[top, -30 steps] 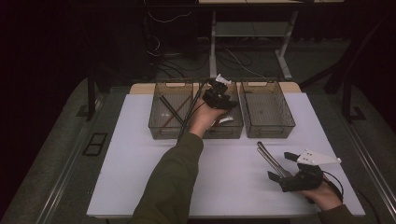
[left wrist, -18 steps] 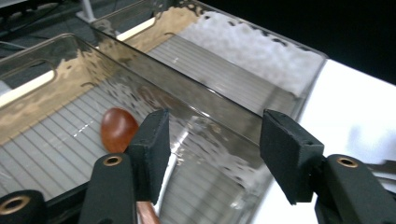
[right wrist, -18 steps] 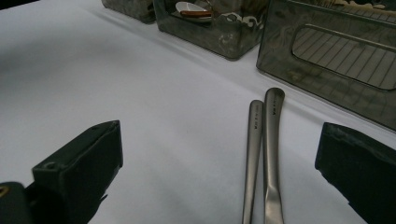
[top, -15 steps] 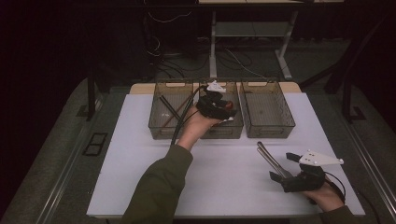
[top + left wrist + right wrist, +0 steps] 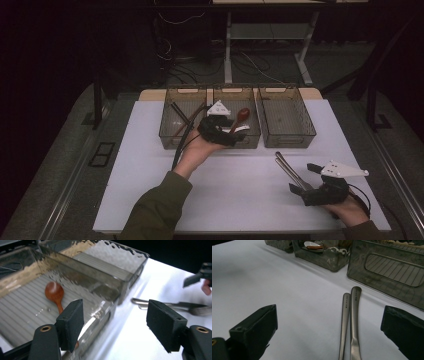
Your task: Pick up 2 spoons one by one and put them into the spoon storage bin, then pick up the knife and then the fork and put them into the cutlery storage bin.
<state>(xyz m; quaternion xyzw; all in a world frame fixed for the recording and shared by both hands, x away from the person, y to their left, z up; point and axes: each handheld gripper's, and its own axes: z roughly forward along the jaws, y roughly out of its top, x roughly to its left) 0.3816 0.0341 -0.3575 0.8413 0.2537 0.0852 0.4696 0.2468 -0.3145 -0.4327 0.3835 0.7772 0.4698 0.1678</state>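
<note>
left tongs [image 5: 115,322], just opening with nothing between, hover over a ribbed clear bin [image 5: 110,290] holding a wooden spoon [image 5: 55,293]; right tongs [image 5: 329,330] gape around two steel handles [image 5: 350,322] on the white tabletop [image 5: 287,290].

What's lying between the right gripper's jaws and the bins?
Two metal utensil handles lie side by side on the white table between the open right gripper and the bins, seen in the right gripper view.

Back row: three clear plastic bins [image 5: 286,127] side by side on the white table [image 5: 150,190].
Middle bin: brown wooden spoon [image 5: 241,116] inside.
Left bin: dark sticks [image 5: 181,119] inside.
Front right: two metal utensil handles [image 5: 289,171] on the table, before the right bin.
</note>
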